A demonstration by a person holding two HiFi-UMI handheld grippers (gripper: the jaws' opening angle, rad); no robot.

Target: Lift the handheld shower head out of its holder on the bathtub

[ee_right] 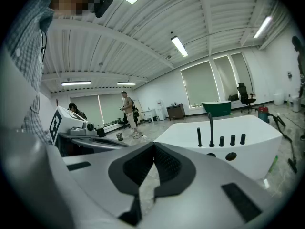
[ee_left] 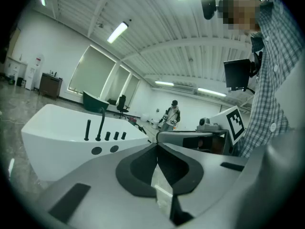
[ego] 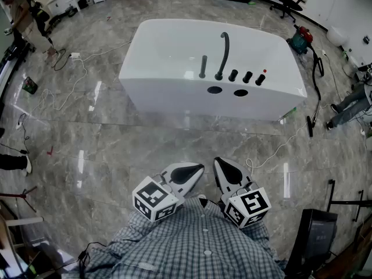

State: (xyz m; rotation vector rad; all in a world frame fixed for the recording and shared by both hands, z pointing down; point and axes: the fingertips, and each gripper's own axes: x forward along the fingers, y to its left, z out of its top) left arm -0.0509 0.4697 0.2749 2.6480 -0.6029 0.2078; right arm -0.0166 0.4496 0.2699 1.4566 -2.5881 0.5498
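Note:
A white bathtub (ego: 174, 45) stands on the marble floor ahead of me. On its near rim a slim black handheld shower head (ego: 203, 67) stands upright in its holder, left of a tall curved black spout (ego: 222, 56) and three black knobs (ego: 247, 77). My left gripper (ego: 197, 168) and right gripper (ego: 220, 163) are held close to my body, both shut and empty, well short of the tub. The left gripper view shows its shut tips (ee_left: 157, 144) with the shower head (ee_left: 87, 130) far off to the left. In the right gripper view the shower head (ee_right: 199, 137) is far to the right of the shut tips (ee_right: 154, 144).
Cables trail over the floor to the left (ego: 70, 68) and right (ego: 273, 150) of the tub. A red and green vacuum (ego: 302, 38) sits at the tub's far right corner. People stand at the top left (ego: 26, 16) and the right edge (ego: 349, 106). A black stand (ego: 317, 237) is at my right.

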